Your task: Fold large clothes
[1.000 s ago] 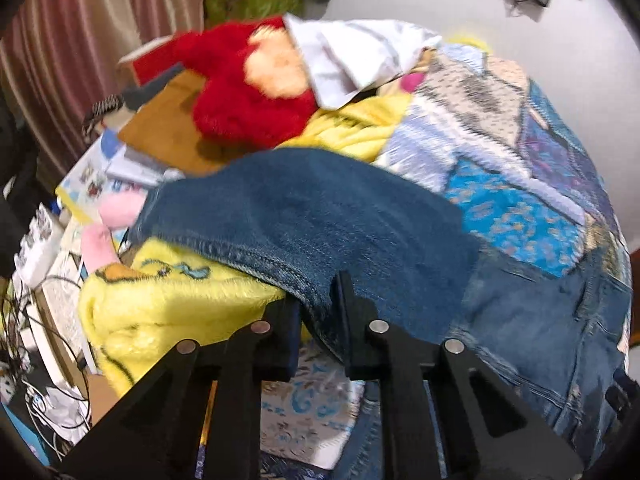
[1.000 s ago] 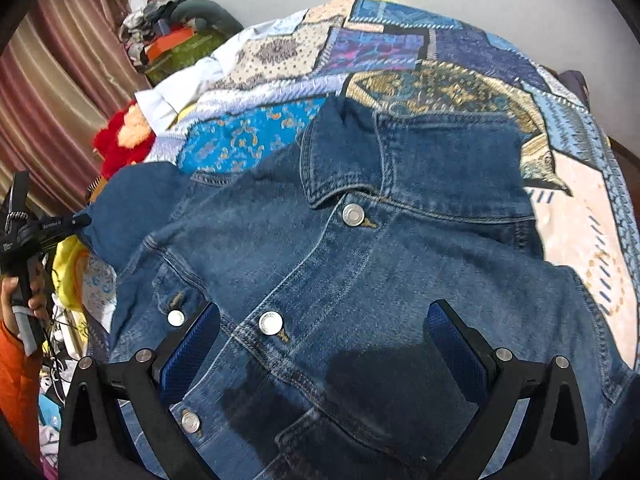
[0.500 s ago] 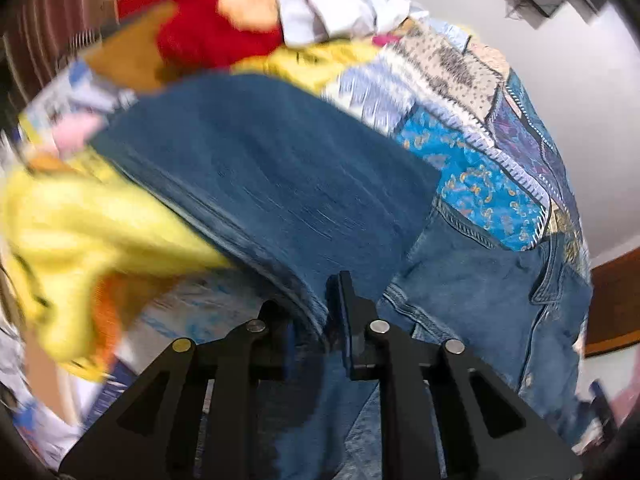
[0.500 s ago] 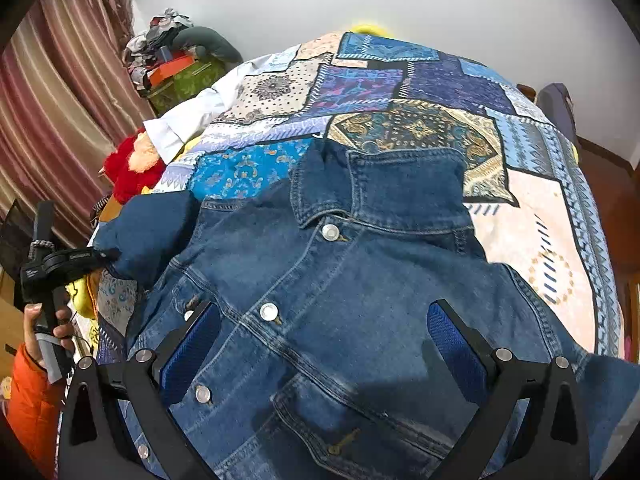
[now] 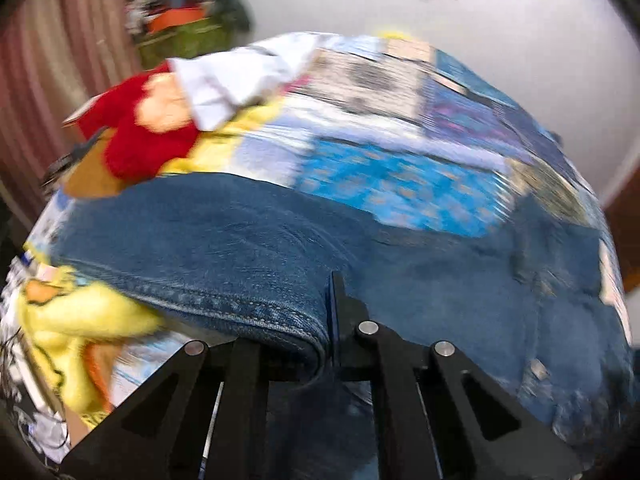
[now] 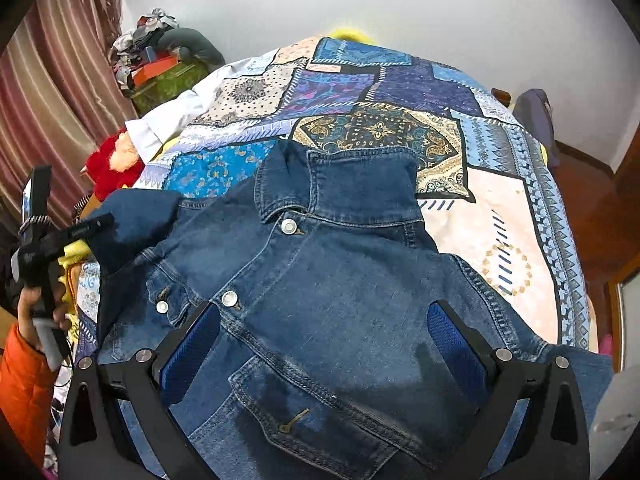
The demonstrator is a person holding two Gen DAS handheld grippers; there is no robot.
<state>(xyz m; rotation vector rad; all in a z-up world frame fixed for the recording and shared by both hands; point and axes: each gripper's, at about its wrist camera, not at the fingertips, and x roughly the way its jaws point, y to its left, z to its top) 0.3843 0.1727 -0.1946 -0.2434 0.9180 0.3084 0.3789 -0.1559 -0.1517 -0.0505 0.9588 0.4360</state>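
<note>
A blue denim jacket [image 6: 340, 280] lies front up, buttoned, on the patchwork quilt [image 6: 400, 100]. Its collar points to the far wall. My left gripper [image 5: 325, 318] has its jaws closing tight on the cuff of the jacket sleeve [image 5: 224, 240], which drapes over them to the left. In the right wrist view that sleeve [image 6: 132, 220] is lifted at the jacket's left side, pinched by the left gripper [image 6: 96, 226]. My right gripper [image 6: 324, 308] hovers open over the jacket's lower front, nothing between its blue pads [image 6: 192, 344].
A red plush toy [image 5: 136, 140], a white shirt [image 5: 228, 76] and a yellow blanket [image 5: 80, 320] crowd the bed's left edge. A hand [image 6: 40, 304] with an orange sleeve holds the left gripper. A cluttered green box [image 6: 168, 76] stands by the curtain.
The left gripper has swung sideways with the sleeve cuff still pinched, and its view is blurred. The right gripper has lifted back, so more of the jacket and quilt shows.
</note>
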